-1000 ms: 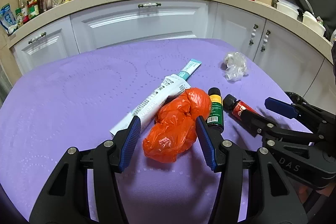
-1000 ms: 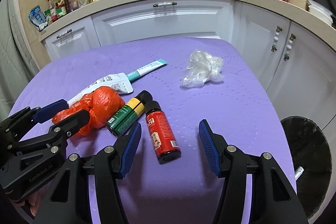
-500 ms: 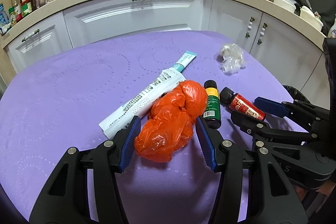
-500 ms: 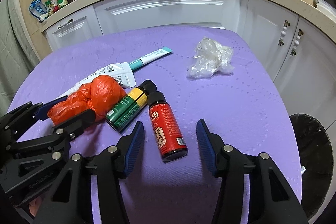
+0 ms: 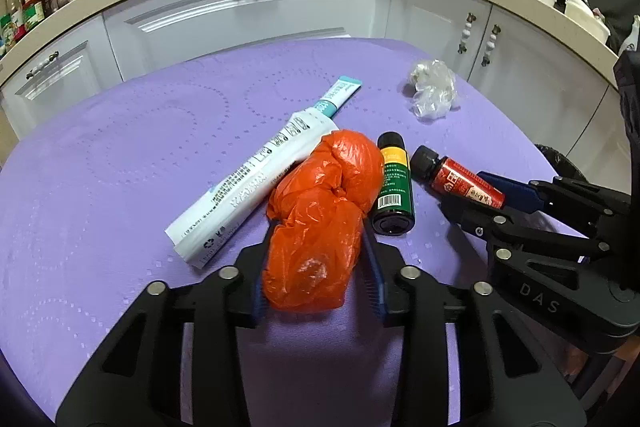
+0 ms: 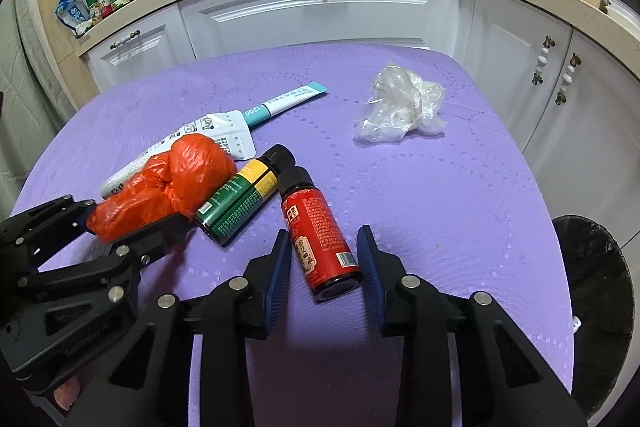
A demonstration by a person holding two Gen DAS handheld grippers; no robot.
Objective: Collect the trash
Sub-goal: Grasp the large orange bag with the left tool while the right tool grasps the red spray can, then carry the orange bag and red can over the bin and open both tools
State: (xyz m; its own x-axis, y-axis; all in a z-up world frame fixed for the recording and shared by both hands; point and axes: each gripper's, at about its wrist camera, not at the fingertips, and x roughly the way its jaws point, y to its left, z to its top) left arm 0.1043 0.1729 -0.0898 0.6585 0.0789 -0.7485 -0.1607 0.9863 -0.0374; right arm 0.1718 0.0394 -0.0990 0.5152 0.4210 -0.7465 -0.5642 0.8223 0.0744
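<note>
A crumpled orange plastic bag lies on the purple table, and my left gripper is shut on its near end; it also shows in the right wrist view. A red bottle lies on its side between the fingers of my right gripper, whose pads stand close on both sides, with small gaps. A green bottle lies between the bag and the red bottle. A white tube lies left of the bag. A clear plastic wad sits far right.
A black trash bin stands on the floor off the table's right edge. White kitchen cabinets curve behind the table, with a worktop holding bottles, a pan and a pot.
Both grippers have moved forward and narrowed. The left one has closed on the orange bag. The right one's fingers have come in around the red bottle.
</note>
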